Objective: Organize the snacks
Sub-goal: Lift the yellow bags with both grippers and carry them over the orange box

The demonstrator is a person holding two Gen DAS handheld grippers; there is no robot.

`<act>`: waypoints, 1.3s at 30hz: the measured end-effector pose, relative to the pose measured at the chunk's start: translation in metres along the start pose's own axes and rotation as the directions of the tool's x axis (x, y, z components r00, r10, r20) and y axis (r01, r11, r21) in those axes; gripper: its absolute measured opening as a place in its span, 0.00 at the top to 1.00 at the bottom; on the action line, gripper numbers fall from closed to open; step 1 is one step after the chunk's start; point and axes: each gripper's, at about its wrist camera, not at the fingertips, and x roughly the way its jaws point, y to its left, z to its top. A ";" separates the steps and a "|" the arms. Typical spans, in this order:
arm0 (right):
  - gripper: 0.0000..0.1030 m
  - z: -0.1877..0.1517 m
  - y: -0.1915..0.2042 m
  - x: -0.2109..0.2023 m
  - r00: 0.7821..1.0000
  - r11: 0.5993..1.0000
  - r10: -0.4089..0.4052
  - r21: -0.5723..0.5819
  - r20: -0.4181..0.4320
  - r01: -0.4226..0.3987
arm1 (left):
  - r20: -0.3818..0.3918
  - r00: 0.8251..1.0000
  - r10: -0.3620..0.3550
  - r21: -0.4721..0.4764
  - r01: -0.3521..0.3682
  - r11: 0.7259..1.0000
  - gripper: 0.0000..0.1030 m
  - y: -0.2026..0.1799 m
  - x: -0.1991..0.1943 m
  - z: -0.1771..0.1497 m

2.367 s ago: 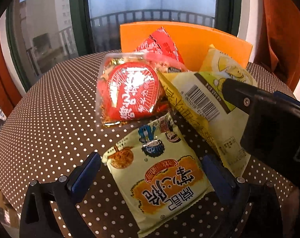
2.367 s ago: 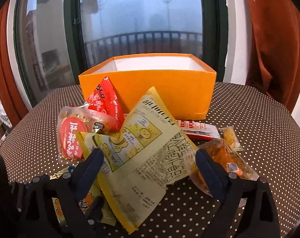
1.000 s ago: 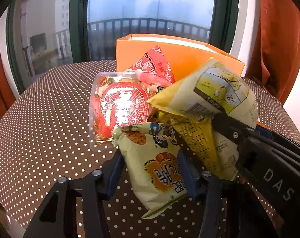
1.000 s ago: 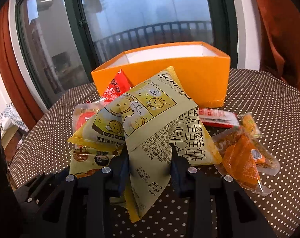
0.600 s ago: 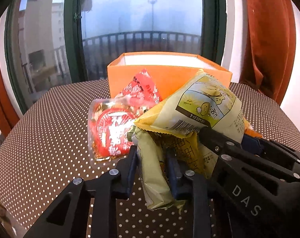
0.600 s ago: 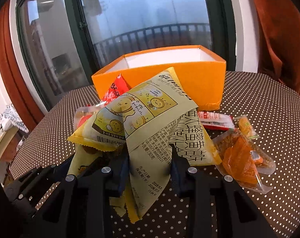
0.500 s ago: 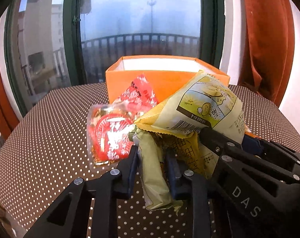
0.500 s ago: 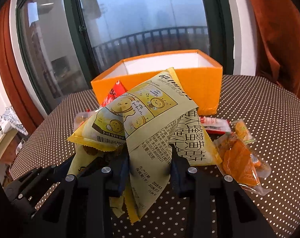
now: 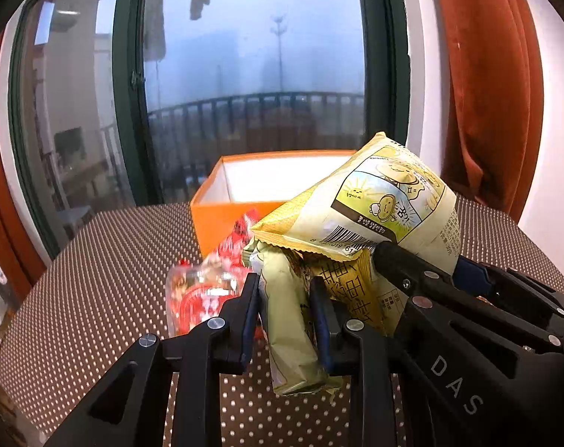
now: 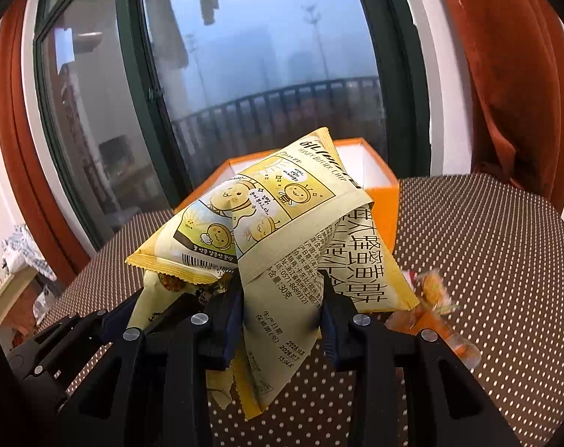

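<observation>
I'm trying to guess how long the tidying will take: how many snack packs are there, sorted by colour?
Yellow, both held: 2 (honey butter chip bag, pale yellow bag)
Red, on the table: 2 (red packet, clear packet with red label)
Orange, blurred: 2 (small orange packet, clear orange packet)
Total: 6 snack packs, as far as shows

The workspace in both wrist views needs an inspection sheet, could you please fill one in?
Surface: brown polka-dot table, round edge.
Job's things: open orange box at the back; pale green snack bag and honey butter chip bag both lifted.
Clutter: red packets and orange packets lying on the table.
Grippers: left claw shut on the green bag; right claw shut on the chip bag.
Cables: nothing seen.
Surroundings: window, rust curtain.
</observation>
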 end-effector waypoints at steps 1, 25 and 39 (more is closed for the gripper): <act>0.63 0.003 -0.001 -0.001 1.000 1.000 0.002 0.005 0.008 -0.002 | 0.010 1.000 0.001 0.003 -0.001 1.000 0.75 -0.001 -0.001 0.003; 0.62 0.090 -0.004 0.000 0.979 0.999 0.030 0.014 0.201 -0.033 | 0.180 0.984 0.009 0.007 -0.011 1.000 0.75 0.004 0.012 0.097; 0.62 0.146 -0.003 0.052 0.980 0.998 0.038 0.044 0.197 -0.047 | 0.170 0.985 0.033 -0.028 -0.029 0.999 0.75 0.024 0.066 0.150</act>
